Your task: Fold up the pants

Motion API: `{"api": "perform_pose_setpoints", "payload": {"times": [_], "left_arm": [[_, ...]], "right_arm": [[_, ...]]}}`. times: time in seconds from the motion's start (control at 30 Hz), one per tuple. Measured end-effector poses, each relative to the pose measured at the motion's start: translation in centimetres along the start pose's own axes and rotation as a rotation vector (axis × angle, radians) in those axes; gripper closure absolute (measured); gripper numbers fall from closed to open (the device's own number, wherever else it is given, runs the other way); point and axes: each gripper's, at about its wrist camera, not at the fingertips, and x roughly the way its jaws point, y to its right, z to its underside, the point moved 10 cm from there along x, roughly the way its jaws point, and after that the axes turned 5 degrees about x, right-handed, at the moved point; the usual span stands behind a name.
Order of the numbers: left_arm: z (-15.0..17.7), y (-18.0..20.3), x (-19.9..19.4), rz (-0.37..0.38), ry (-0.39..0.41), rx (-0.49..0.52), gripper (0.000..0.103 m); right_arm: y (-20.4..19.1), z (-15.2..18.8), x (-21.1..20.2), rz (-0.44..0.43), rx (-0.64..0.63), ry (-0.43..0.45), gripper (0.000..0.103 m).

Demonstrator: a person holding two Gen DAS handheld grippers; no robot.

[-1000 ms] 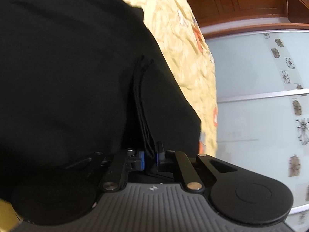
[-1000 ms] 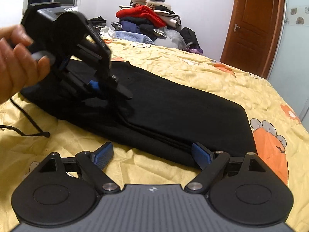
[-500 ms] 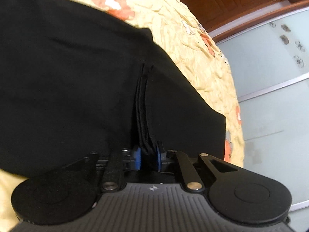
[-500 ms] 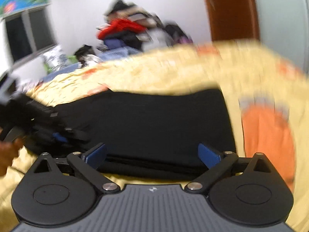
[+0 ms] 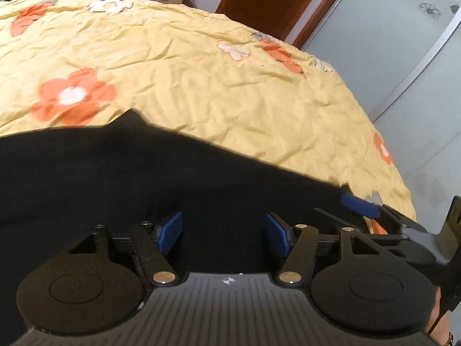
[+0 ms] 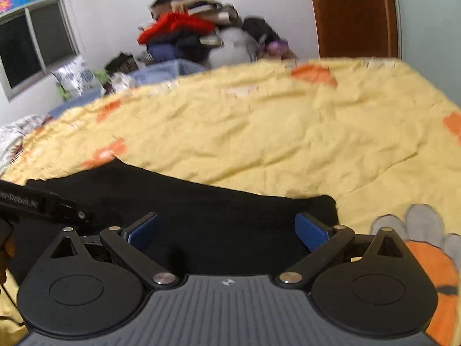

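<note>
Across most of both views spreads the yellow quilt (image 5: 230, 86), crumpled, printed with orange flowers, covering the bed out to its far edge. On its near part lie the black pants (image 5: 144, 173), flat and dark, running left to right just ahead of my 2 claws; their far edge shows as an uneven line against the yellow, with 1 small peak toward the left in my left wrist view. In my right wrist view the pants (image 6: 201, 216) end at a rounded corner on the right, beside a grey and orange cartoon print on the quilt.

Beyond the bed, a heap of clothes (image 6: 187, 34) is piled against the white wall, red on top of dark pieces, blurred. A brown wooden door (image 6: 354, 14) stands to its right, and a dark window (image 6: 31, 46) to its left.

My left claw (image 5: 224, 232) is spread, its 2 blue pads well apart over the black cloth, pinching nothing. My right claw (image 6: 227, 232) is spread wider still, also over the cloth with nothing between its pads. Whether either touches the fabric I cannot tell. My right claw's blue tip shows at the right edge of the left wrist view.
</note>
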Motion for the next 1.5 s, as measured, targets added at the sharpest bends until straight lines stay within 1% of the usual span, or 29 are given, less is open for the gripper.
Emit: {"api": "perform_pose_setpoints", "payload": {"times": [0.07, 0.13, 0.2, 0.23, 0.27, 0.3, 0.37, 0.43, 0.5, 0.53, 0.57, 0.6, 0.63, 0.7, 0.77, 0.87, 0.9, 0.97, 1.03, 1.1, 1.17, 1.2, 1.23, 1.27, 1.3, 1.37, 1.43, 1.47, 1.5], "left_arm": [[-0.1, -0.2, -0.4, -0.041, 0.007, 0.018, 0.037], [0.0, -0.1, -1.6, -0.040, 0.013, 0.017, 0.035], [0.6, 0.2, -2.7, -0.050, 0.036, 0.033, 0.029], [0.7, 0.5, -2.6, -0.057, 0.041, 0.037, 0.023], [1.2, 0.7, -2.6, -0.065, 0.038, 0.040, 0.018], [1.8, 0.8, -2.3, -0.073, 0.023, 0.047, 0.016], [2.8, 1.4, -1.2, -0.112, -0.001, 0.113, 0.016], [3.5, 2.0, -1.9, -0.161, -0.007, 0.175, 0.016], [4.2, 2.4, -3.2, -0.124, 0.009, 0.178, 0.014], [4.6, 2.3, -3.6, -0.117, 0.019, 0.167, 0.009], [5.3, 1.8, -3.9, -0.134, 0.016, 0.157, 0.009], [5.6, 1.3, -4.1, -0.159, 0.005, 0.159, 0.010], [6.0, 0.7, -4.6, -0.198, -0.001, 0.167, 0.013], [6.2, -1.0, -6.7, -0.261, 0.038, 0.138, 0.012], [6.4, -3.5, -10.1, -0.309, 0.114, 0.061, 0.010], [7.4, -8.2, -15.5, -0.360, 0.161, -0.049, 0.010], [7.9, -10.2, -17.5, -0.393, 0.181, -0.085, 0.010], [8.8, -14.3, -22.0, -0.496, 0.214, -0.127, 0.010], [9.6, -18.8, -27.1, -0.649, 0.247, -0.140, 0.010], [10.1, -23.1, -32.5, -0.851, 0.280, -0.137, 0.010], [9.9, -26.6, -37.7, -1.096, 0.304, -0.088, 0.008], [9.6, -28.0, -39.9, -1.208, 0.297, -0.052, 0.008], [9.3, -28.7, -40.9, -1.256, 0.283, -0.023, 0.008], [9.0, -29.0, -41.3, -1.272, 0.269, 0.009, 0.008], [8.7, -28.9, -41.1, -1.249, 0.266, 0.025, 0.007], [8.5, -27.9, -38.6, -1.084, 0.278, 0.012, 0.000], [8.7, -26.2, -33.5, -0.776, 0.249, -0.020, 0.000], [8.8, -25.6, -31.6, -0.681, 0.227, -0.039, 0.001], [9.1, -25.1, -29.7, -0.609, 0.203, -0.064, 0.002]], "right_arm": [[0.3, -0.2, -0.2, 0.051, 0.003, 0.016, 0.002], [0.0, -0.3, -1.5, 0.071, 0.008, 0.028, 0.002], [-1.1, 0.6, -3.7, 0.054, -0.031, 0.048, 0.002], [-1.5, 1.2, -4.4, 0.039, -0.046, 0.047, 0.002], [-1.9, 1.6, -4.5, 0.028, -0.057, 0.041, 0.002], [-2.1, 2.5, -4.5, 0.027, -0.063, 0.022, 0.002], [-1.9, 4.0, -3.6, 0.055, -0.078, -0.018, 0.001], [-1.8, 4.8, -3.4, 0.121, -0.120, -0.019, 0.001], [-2.4, 4.7, -4.3, 0.170, -0.148, -0.005, 0.001], [-3.0, 4.7, -4.8, 0.159, -0.161, 0.011, 0.001], [-3.6, 5.0, -5.1, 0.135, -0.173, 0.013, 0.001], [-4.0, 5.7, -4.9, 0.115, -0.185, -0.010, 0.001], [-4.1, 6.5, -4.4, 0.120, -0.198, -0.042, 0.001], [-4.2, 6.8, -4.5, 0.160, -0.196, -0.027, 0.000], [-4.9, 6.6, -5.4, 0.171, -0.160, -0.019, 0.000], [-7.2, 6.6, -7.0, 0.109, -0.137, 0.027, 0.000], [-8.2, 6.7, -7.4, 0.075, -0.133, 0.030, 0.000], [-10.2, 7.1, -7.7, 0.009, -0.131, 0.022, 0.000], [-12.4, 7.6, -7.9, -0.047, -0.142, 0.015, 0.000], [-14.8, 7.9, -7.9, -0.092, -0.160, 0.009, 0.000], [-17.3, 8.1, -8.1, -0.128, -0.193, 0.020, 0.000], [-18.5, 8.2, -8.3, -0.140, -0.219, 0.029, 0.000], [-19.8, 8.3, -8.4, -0.146, -0.260, 0.041, 0.000], [-21.4, 8.5, -8.5, -0.141, -0.325, 0.064, 0.000], [-22.7, 8.7, -8.6, -0.128, -0.381, 0.087, 0.000], [-25.3, 9.2, -8.2, -0.097, -0.484, 0.118, 0.000], [-27.7, 9.8, -7.1, -0.083, -0.537, 0.108, 0.000], [-28.7, 10.1, -6.5, -0.085, -0.544, 0.098, 0.000], [-29.8, 10.3, -5.8, -0.091, -0.548, 0.092, 0.000]]}}
